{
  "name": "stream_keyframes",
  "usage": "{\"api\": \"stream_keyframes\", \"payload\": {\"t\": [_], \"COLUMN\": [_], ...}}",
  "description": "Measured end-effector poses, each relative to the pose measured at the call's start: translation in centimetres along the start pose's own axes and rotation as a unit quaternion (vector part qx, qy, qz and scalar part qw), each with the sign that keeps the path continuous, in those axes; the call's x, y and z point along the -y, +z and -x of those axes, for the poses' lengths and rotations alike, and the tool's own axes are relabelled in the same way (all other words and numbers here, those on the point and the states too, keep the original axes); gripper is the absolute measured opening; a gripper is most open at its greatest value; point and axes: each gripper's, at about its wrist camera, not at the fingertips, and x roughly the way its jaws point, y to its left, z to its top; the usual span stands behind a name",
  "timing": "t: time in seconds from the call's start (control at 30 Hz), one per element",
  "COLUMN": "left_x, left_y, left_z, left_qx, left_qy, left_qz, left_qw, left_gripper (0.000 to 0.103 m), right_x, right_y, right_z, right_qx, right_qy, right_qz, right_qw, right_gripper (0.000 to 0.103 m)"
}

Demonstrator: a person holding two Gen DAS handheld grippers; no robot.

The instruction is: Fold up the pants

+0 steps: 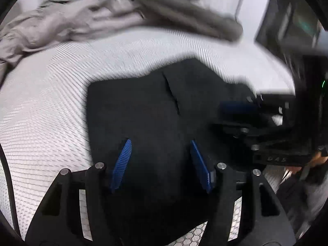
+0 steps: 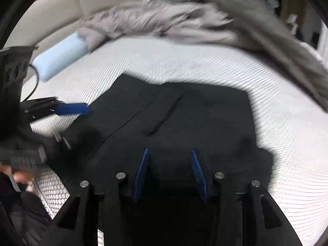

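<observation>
Black fabric fills my left wrist view: the pants (image 1: 155,110) lie flat on the white textured mattress (image 1: 51,106), folded into a broad dark block with a seam slit running down their middle. My left gripper (image 1: 161,162) hangs over their near edge, its blue-padded jaws spread wide with only dark cloth showing between them; whether the pads touch the fabric I cannot tell. To the right, my right gripper (image 1: 237,107) reaches in over the pants' right side, blurred. A rumpled grey blanket (image 1: 86,22) is heaped along the far side of the bed. From my right wrist view, the pants (image 2: 184,119) again spread across the mattress (image 2: 287,143), their far edge fairly straight. My right gripper (image 2: 169,170) sits above their near part with its jaws well apart and nothing clamped between them. At the left, the left gripper (image 2: 71,109) points a blue finger at the pants' left edge. A pale blue roll (image 2: 59,56) lies beyond, beside the grey blanket (image 2: 184,20).
</observation>
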Motion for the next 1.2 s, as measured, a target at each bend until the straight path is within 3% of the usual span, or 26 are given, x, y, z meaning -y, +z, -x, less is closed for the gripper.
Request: {"api": "stream_keyframes", "payload": {"t": [0.1,0.23,0.33,0.4,0.47,0.53,0.63,0.73,0.93,1.1,1.2], "left_x": [0.1,-1.1,-1.4,-1.3,-0.7,0.9,3.0,3.5,0.6,-0.9,-3.0], "left_y": [-0.4,-1.6,-2.4,-2.6,-2.5,-2.2,-2.3,-2.8,-4.3,-4.2,-3.8], "left_z": [-0.1,1.0,2.1,3.3,4.7,4.9,3.2,2.0,4.1,6.3,7.1], "left_qx": [0.002,-0.003,0.004,0.012,0.036,0.045,0.007,-0.003,-0.007,0.014,0.038], "left_qy": [0.001,-0.009,0.002,0.002,-0.021,-0.042,-0.061,-0.036,-0.049,-0.05,-0.051], "left_qz": [-0.016,-0.014,-0.017,-0.003,0.014,-0.001,-0.033,-0.079,-0.064,-0.052,0.007], "left_qw": [0.9999,0.9999,0.9998,0.9999,0.999,0.9981,0.9975,0.9962,0.9967,0.9973,0.9979], "left_gripper": [0.058,0.061,0.061,0.061,0.061,0.061,0.062,0.062,0.062,0.062,0.064], "right_x": [-0.5,3.7,5.6,5.4,4.9,3.8,0.9,-0.6,4.1,7.8,10.5], "right_y": [-0.9,-3.0,-4.6,-5.0,-5.2,-5.1,-5.1,-5.4,-8.1,-9.0,-8.9], "right_z": [-1.2,1.0,3.1,4.2,5.3,5.8,4.9,2.2,6.4,8.6,8.9], "right_qx": [-0.011,-0.006,0.015,0.026,0.042,0.053,0.041,0.005,0.018,0.043,0.058], "right_qy": [-0.025,-0.051,-0.016,-0.037,-0.022,-0.003,0.02,-0.007,-0.016,0.043,0.088], "right_qz": [0.029,0.016,0.006,0.005,-0.01,-0.006,0.006,0.046,0.02,-0.042,-0.105], "right_qw": [0.999,0.999,1.0,0.999,0.999,0.999,0.999,0.999,1.0,0.997,0.989], "right_gripper": [0.045,0.044,0.043,0.043,0.044,0.044,0.044,0.043,0.039,0.044,0.044]}}
